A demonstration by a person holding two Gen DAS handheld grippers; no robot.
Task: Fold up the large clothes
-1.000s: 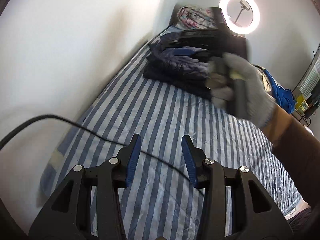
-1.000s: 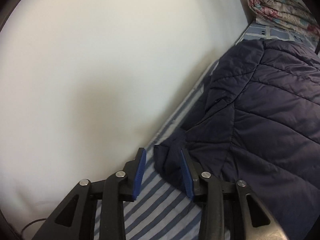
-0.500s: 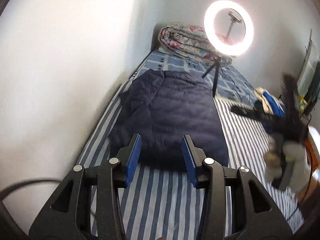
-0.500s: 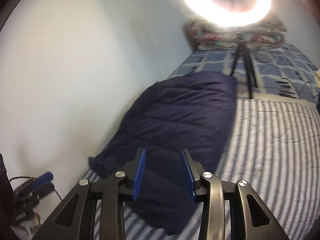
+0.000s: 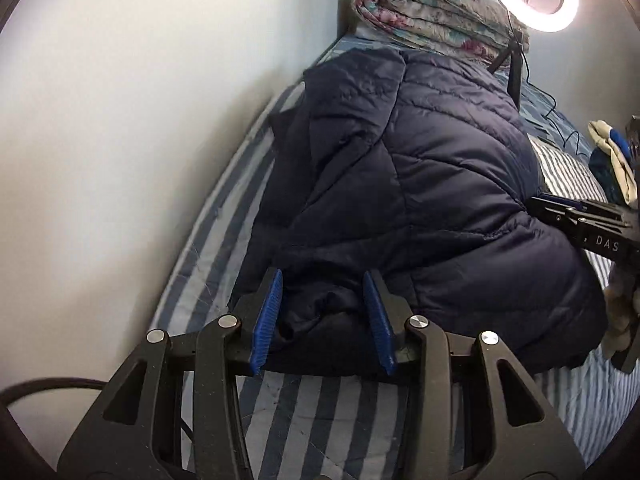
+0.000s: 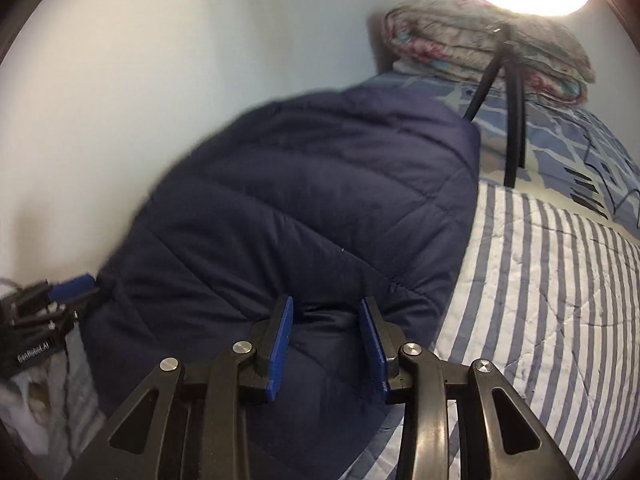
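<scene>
Along the wall side of the striped bed (image 6: 552,280) lies the navy quilted jacket (image 5: 420,168), its long axis running from the near hem away toward the rolled floral quilt (image 5: 424,12) at the far end. Both tools sit at that near hem: the left gripper (image 5: 322,316) straddles the wall-side corner, jaws spread with bunched fabric between them, unpinched; the right gripper (image 6: 326,342), likewise spread, sits over the corner toward the open bed. Neither is clearly nearer, so a lift toward the far end probably suits both.
</scene>
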